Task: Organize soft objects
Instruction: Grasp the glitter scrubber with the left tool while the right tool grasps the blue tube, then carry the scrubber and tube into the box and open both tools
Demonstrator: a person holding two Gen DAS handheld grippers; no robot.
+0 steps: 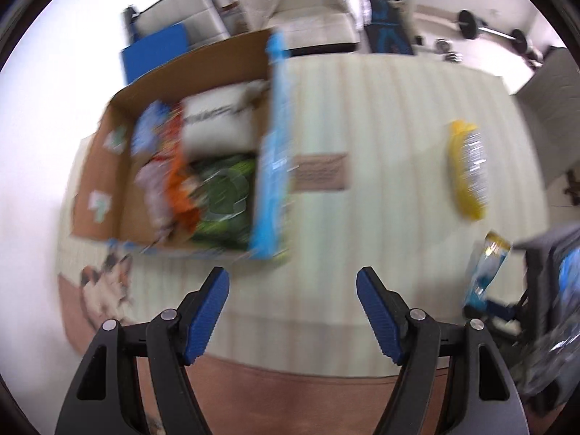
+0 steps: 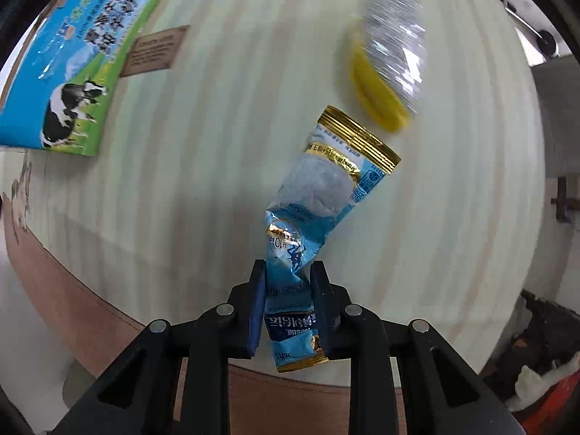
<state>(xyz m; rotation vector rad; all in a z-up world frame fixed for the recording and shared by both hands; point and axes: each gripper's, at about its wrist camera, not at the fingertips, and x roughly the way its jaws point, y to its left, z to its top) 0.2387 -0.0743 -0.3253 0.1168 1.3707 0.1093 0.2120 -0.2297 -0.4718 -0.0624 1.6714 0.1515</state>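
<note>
R gripper point(image 2: 288, 301) jaws clenched on blue sachet point(image 2: 319, 195) (crumpled); L gripper point(image 1: 293, 311) released.

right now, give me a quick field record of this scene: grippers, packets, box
left gripper: open, empty, above the table
right gripper: shut on blue packet
yellow packet: lying on striped table, apart from the blue packet
cardboard box: open, already holds several snack bags
left to pack: yellow packet, blue packet

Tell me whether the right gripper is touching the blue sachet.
Touching. The right wrist view shows the right gripper with both pads pressed against the crumpled blue sachet.
</note>
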